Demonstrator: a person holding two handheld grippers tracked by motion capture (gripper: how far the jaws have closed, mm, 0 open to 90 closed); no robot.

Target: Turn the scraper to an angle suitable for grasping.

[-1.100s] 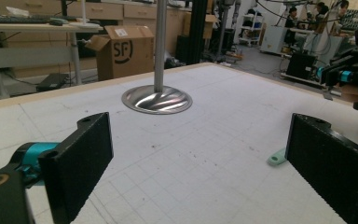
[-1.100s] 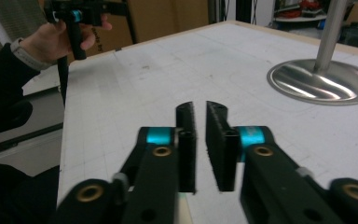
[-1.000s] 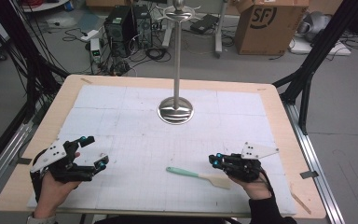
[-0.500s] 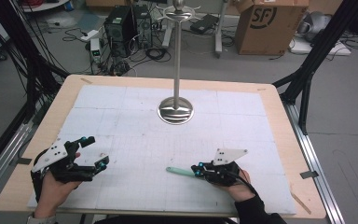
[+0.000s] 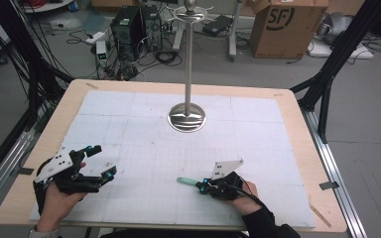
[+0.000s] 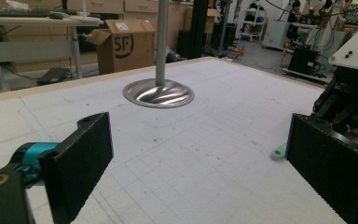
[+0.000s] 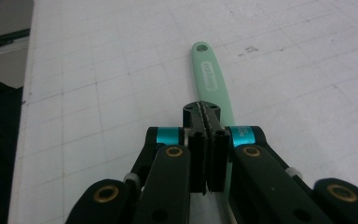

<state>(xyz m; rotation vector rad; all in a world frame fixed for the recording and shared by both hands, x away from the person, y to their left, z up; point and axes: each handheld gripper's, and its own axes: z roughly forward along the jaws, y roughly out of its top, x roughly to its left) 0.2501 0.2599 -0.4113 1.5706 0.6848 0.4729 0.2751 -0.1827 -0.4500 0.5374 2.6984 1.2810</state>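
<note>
In the high view, a mint-green utensil handle was seen lying flat on the white gridded mat, near the front edge and right of centre, its long axis running roughly left to right. The right gripper was set at the handle's right end, with the free, holed end pointing away to the left toward the left gripper, which lay well apart near the front-left corner with its jaws spread and nothing between them. A metal stand with a tall pole was placed further back at the middle, well clear of both hands, and bare mat was left between the two grippers. In the left gripper view, the two black jaws were shown wide apart over bare mat, the stand's round base ahead, and the pale green tip just beside the other gripper at the right. In the right gripper view, the right gripper was seen with its jaws pressed together, the green handle stretching straight ahead from beneath the tips; whether the handle was pinched or merely lay under the closed jaws could not be told. The right hand was judged the nearer, and open room was left on all sides for a lift.
</note>
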